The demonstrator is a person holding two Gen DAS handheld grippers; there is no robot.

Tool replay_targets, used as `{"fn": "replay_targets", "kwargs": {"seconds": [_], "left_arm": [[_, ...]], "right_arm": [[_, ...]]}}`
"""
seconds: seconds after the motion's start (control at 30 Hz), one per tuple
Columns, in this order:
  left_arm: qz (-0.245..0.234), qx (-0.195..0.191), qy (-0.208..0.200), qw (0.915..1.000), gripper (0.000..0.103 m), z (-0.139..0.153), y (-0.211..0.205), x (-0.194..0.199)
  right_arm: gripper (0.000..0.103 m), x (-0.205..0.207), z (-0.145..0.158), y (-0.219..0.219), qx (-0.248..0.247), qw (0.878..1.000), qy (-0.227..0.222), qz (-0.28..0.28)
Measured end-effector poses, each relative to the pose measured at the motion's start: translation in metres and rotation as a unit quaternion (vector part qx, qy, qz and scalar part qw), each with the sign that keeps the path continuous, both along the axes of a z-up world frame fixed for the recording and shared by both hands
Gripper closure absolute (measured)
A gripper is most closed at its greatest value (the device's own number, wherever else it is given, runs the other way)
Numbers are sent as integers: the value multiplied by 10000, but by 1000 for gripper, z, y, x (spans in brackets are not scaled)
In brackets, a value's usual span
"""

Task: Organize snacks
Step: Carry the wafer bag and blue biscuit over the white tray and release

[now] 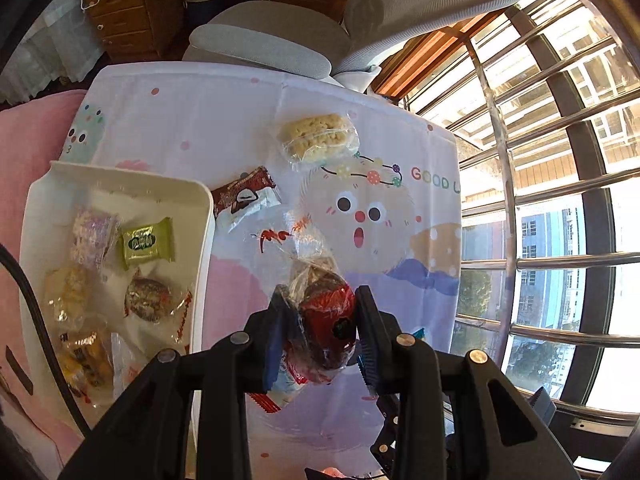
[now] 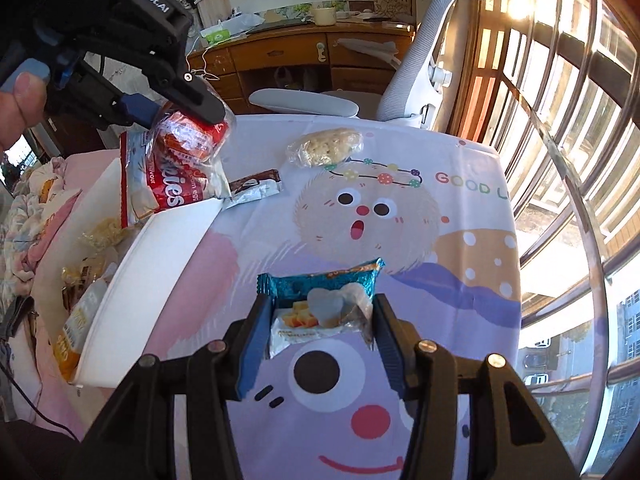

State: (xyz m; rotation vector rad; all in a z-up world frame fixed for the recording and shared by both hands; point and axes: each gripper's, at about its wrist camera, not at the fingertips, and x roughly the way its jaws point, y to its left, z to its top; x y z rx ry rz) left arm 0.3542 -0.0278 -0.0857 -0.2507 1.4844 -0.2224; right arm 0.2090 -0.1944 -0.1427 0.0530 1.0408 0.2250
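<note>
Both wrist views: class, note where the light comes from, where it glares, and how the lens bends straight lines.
Left wrist view: sunlight floods through the barred window, washing out its upper panes; the bars bow into curves. The tablecloth is evenly lit. Right wrist view: a sun flare burns at the window top; the railing arcs strongly, and the frame corners go black.

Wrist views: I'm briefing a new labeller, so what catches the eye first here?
Both grippers carry snacks above the cartoon tablecloth: the left gripper clamps a red cookie packet, the right gripper a teal-edged snack packet. A white tray of wrapped snacks sits at the cloth's left edge.
</note>
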Motion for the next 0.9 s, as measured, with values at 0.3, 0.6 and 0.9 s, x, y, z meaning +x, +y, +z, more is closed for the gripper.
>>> {"fn": "replay_targets", "kwargs": {"seconds": [0.3, 0.6, 0.9], "left_arm": [[384, -27, -586, 9975, 72, 35, 35, -84], [712, -127, -1150, 9907, 72, 50, 72, -153], [930, -80, -1559, 9833, 72, 43, 103, -195]], "right_arm": [[52, -50, 7, 8, 433, 9989, 158, 14], [52, -82, 18, 24, 670, 9972, 219, 254], [52, -86, 36, 43, 901, 9947, 121, 471]]}}
